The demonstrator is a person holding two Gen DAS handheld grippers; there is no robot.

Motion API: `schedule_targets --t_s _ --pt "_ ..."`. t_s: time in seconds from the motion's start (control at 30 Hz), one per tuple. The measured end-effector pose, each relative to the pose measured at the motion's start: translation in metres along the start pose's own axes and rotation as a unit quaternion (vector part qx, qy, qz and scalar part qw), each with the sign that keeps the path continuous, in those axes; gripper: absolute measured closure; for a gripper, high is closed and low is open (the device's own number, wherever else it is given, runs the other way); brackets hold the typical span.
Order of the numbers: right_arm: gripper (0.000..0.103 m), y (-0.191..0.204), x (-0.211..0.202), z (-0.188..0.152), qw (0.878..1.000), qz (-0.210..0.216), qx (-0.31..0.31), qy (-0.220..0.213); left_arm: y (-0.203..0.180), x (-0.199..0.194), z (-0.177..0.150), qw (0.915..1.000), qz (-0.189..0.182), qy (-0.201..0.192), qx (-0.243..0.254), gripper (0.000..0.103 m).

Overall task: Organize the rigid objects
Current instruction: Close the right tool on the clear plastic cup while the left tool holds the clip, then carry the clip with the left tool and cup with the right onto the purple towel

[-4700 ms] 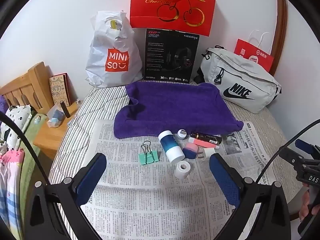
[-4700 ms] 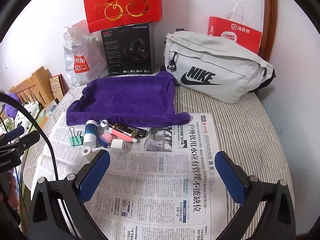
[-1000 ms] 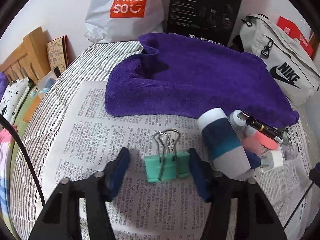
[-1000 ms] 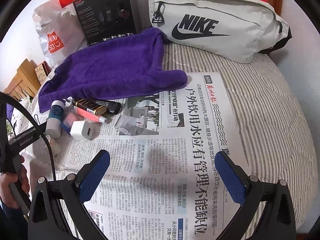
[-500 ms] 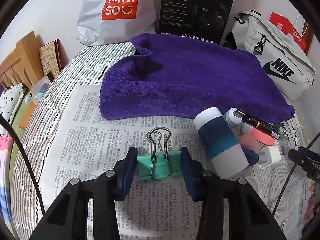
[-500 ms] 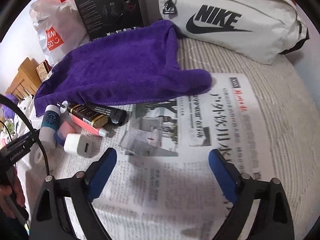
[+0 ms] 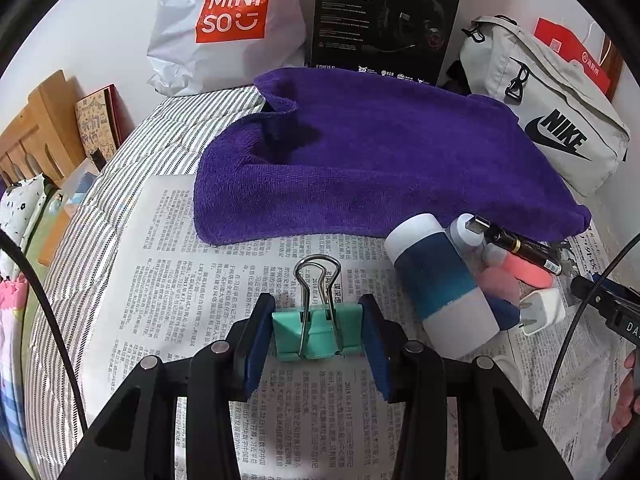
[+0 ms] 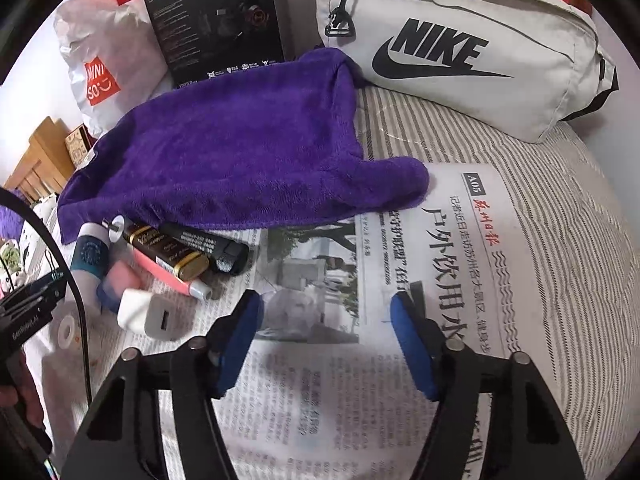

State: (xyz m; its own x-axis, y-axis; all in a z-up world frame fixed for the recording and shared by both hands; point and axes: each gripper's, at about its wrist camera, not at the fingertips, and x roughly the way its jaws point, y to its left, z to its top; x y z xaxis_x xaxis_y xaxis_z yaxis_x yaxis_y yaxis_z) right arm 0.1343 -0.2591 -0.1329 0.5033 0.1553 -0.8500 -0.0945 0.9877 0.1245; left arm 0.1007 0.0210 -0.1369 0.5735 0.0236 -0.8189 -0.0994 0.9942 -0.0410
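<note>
Striped bed (image 8: 560,208) — newspaper (image 7: 168,280), purple towel (image 7: 380,152), Nike bag (image 8: 460,40) directly on it

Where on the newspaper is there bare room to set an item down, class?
Bare newspaper lies right of the black tube, below the purple towel. Also left of the green binder clip. Crowded: the cluster around the blue-banded bottle.

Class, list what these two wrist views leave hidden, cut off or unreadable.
- Tape roll: right wrist view, partly behind a cable and the other handle.
- Pink item: left wrist view, half hidden by the blue-and-white bottle.
- Newspaper small print: unreadable in both views.
- Red bag: cropped by the fisheye edge.
</note>
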Motion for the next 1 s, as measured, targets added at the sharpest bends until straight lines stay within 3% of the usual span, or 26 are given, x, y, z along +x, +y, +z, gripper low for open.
schedule_targets --t_s 0.17,0.33,0.37,1.0 --pt "0.042 -0.003 -0.002 -0.002 1.000 -0.002 -0.008 -0.001 0.003 -0.001 0.000 1.0000 -0.005 0.000 -0.004 0.062" --pt "0.065 0.002 -0.003 -0.004 0.999 -0.005 -0.031 -0.006 0.003 -0.002 0.001 1.0000 -0.006 0.001 -0.005 0.062" --pt "0.076 0.003 -0.003 -0.004 0.999 0.000 -0.035 -0.006 0.003 -0.002 0.001 1.0000 -0.006 0.001 -0.005 0.062" --pt "0.076 0.008 -0.031 0.013 0.998 0.033 -0.056 -0.025 0.021 -0.028 0.018 0.9999 0.000 -0.012 -0.007 0.062"
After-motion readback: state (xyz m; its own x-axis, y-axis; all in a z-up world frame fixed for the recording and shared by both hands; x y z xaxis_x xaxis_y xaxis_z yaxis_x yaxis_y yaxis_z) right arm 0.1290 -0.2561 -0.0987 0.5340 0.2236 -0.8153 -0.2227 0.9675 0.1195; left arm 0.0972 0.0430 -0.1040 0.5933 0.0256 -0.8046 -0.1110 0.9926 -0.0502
